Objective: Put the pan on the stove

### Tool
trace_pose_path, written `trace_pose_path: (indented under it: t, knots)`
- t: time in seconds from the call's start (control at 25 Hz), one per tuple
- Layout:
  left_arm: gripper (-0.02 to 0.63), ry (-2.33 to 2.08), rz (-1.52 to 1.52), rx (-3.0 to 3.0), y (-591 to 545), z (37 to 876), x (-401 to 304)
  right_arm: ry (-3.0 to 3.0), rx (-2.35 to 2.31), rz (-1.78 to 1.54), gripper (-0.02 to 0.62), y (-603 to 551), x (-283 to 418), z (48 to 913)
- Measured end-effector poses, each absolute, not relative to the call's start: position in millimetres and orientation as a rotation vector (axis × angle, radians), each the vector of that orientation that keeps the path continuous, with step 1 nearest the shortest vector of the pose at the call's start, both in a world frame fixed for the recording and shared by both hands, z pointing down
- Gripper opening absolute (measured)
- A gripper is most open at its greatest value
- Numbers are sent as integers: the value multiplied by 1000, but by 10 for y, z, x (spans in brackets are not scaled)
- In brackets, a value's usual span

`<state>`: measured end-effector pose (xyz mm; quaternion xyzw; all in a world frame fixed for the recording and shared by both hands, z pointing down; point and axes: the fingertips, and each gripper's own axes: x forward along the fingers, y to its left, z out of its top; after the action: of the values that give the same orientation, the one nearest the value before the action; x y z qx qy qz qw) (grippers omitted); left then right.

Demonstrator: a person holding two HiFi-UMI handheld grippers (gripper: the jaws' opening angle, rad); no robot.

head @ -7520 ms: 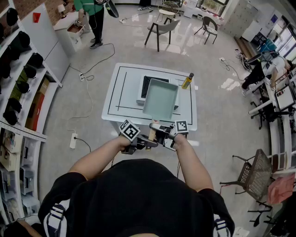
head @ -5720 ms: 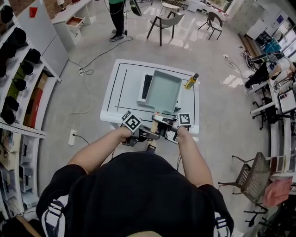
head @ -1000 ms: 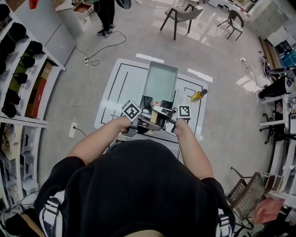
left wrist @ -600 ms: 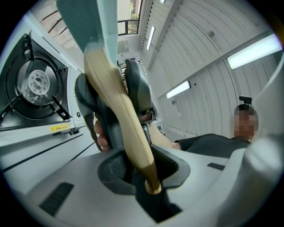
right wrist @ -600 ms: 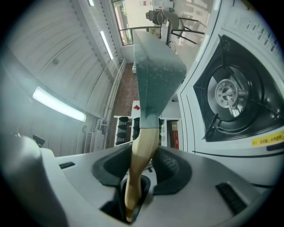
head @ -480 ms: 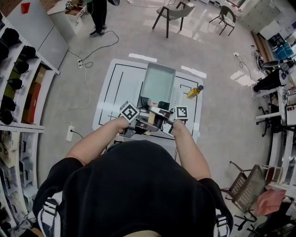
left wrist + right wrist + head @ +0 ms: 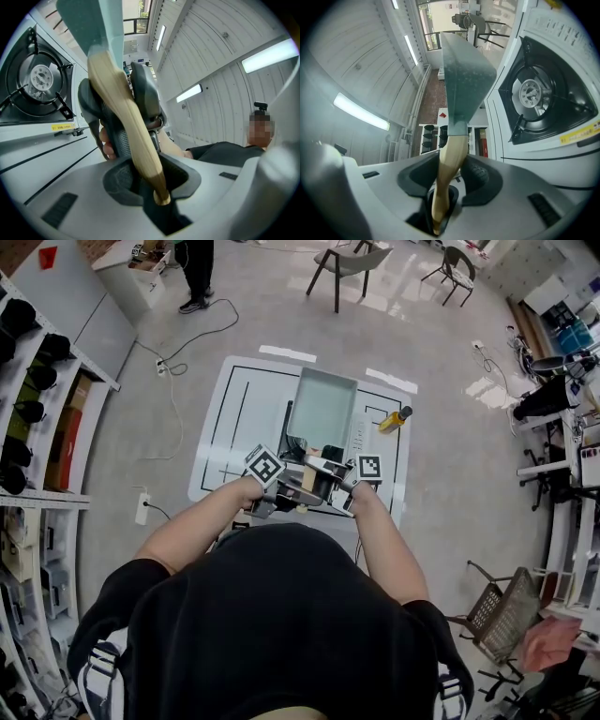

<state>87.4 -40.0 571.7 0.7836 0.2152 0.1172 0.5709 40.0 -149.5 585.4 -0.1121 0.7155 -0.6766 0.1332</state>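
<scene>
Over the stove (image 7: 536, 101) at twelve o'clock: rigid, likely nose-heavy pan (image 7: 322, 407), wooden handle (image 7: 452, 154) pinched by left gripper (image 7: 146, 180), right gripper (image 7: 440, 201).

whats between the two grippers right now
The wooden handle; the left gripper and right gripper are both shut on it, as each gripper view shows.

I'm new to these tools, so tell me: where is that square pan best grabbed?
By its wooden handle, approached from the handle's free end. It is a slim bar jutting from the wide pan, narrow enough for jaws; the left gripper and right gripper are both shut on it.
</scene>
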Motion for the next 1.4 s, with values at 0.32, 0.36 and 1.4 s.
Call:
trace_pose_path:
  t: [0.32, 0.36, 1.4]
  knots:
    - [101, 498, 270, 1803, -370, 5821, 907, 2048, -335, -2007, 146, -1464, 441, 6028]
    - [101, 496, 271, 1799, -371, 5840, 912, 2048, -334, -2013, 146, -1462, 442, 6053]
    - [103, 478, 296, 1687, -343, 6391, 992, 1902, -357, -2157, 144, -1410, 515, 6720]
